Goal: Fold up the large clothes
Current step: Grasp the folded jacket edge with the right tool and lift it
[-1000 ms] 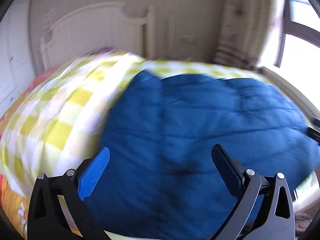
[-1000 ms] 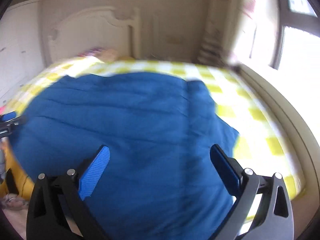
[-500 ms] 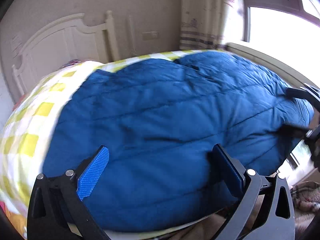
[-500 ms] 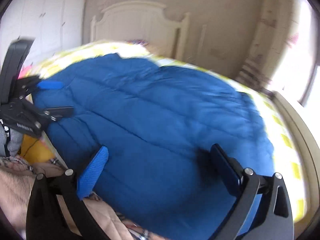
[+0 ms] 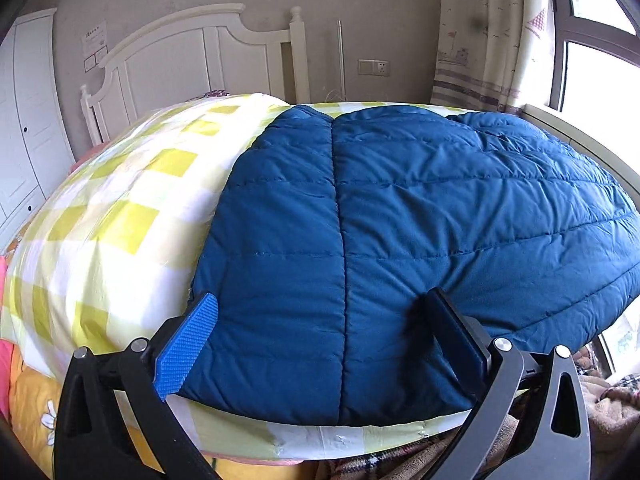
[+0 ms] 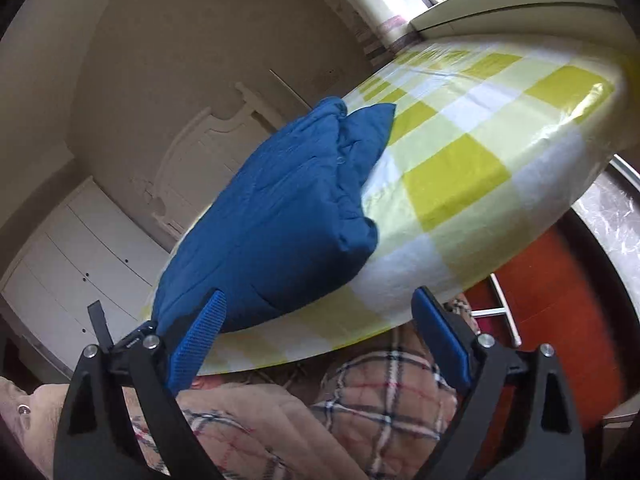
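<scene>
Jacket fabric could slip from our spread left claw and right claw, just narrowing over the hem, if they pinch only its slick outer layer.

The left tongs have black, angular arms with triangular cut-outs and round silver screw heads at the joints; one finger carries a bright blue, finely ribbed pad, the other shows its dark edge. The right tongs are built alike, black frame with silver screws, and both of their fingers wear blue pads, with a small black strap-like tab sticking up beside the frame. Below them the person wears beige plaid cloth crossed by dark, white and red lines.
</scene>
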Demonstrator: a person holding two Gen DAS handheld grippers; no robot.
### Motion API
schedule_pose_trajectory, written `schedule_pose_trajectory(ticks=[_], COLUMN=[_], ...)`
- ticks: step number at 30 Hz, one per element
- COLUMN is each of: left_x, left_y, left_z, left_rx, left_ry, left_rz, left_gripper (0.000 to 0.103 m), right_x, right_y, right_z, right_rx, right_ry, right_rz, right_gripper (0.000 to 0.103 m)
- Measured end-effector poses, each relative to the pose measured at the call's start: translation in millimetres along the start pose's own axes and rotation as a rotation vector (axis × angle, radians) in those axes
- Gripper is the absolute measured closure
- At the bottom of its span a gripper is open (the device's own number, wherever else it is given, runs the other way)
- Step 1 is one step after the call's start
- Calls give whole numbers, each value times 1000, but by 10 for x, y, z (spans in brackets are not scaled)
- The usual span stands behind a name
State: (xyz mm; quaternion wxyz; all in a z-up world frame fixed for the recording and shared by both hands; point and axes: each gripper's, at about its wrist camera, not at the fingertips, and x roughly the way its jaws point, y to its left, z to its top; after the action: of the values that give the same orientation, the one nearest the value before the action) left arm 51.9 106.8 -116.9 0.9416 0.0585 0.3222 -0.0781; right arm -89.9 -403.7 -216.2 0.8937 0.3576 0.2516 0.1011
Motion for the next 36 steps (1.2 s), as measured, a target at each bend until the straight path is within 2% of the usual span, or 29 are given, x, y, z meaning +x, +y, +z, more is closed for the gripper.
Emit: schedule_pose_trajectory(ticks=[2,5,9,12,16,18,20,22,23,24,26,27,29,32,34,36], left_x=[-53,-50,-31,-28,-25,-31,-44,-71,-104,-151,-303,-375,-469,-374,-116,164], left_y=[-5,-17,-9,-8,-11,-7,2,0,4,12,8,-30,-209,-598,-892,-1070], left_z=[-43,-46,-37,-41,-37,-33,-43,-34,-12,25,168,271,528,845,1050,1175], left_rx=[1,1,1,-1,-1,0,1,6,1,-11,-39,-37,-2,92,151,160], left_ry=[1,-3,-5,-7,-7,-5,-9,4,15,21,-8,-31,-74,-90,-69,-15], left_rz=[0,-2,-4,-8,-9,-14,-25,-31,-34,-42,-84,-93,-87,-99,-71,-75], left_gripper=[4,4,4,4,4,4,4,4,4,4,4,4,4,4,4,4], right_x=[59,195,324,358,471,613,825,886,885,852,743,707,674,615,580,568], right_y=[101,295,228,309,485,562,579,557,536,510,463,462,549,774,911,1016], right_z=[34,123,197,258,396,480,538,546,552,552,545,549,575,657,704,734], right_rx=[-37,-87,-8,-36,-48,-36,0,32,46,53,63,64,35,-44,-93,-129], right_ry=[0,-5,5,22,11,34,86,82,78,65,23,8,-24,-77,-101,-111], right_rz=[34,31,66,30,30,0,-69,-61,-54,-57,-11,-1,-3,0,4,-1], right_gripper=[17,16,12,13,13,12,11,12,22,45,62,66,67,68,68,68])
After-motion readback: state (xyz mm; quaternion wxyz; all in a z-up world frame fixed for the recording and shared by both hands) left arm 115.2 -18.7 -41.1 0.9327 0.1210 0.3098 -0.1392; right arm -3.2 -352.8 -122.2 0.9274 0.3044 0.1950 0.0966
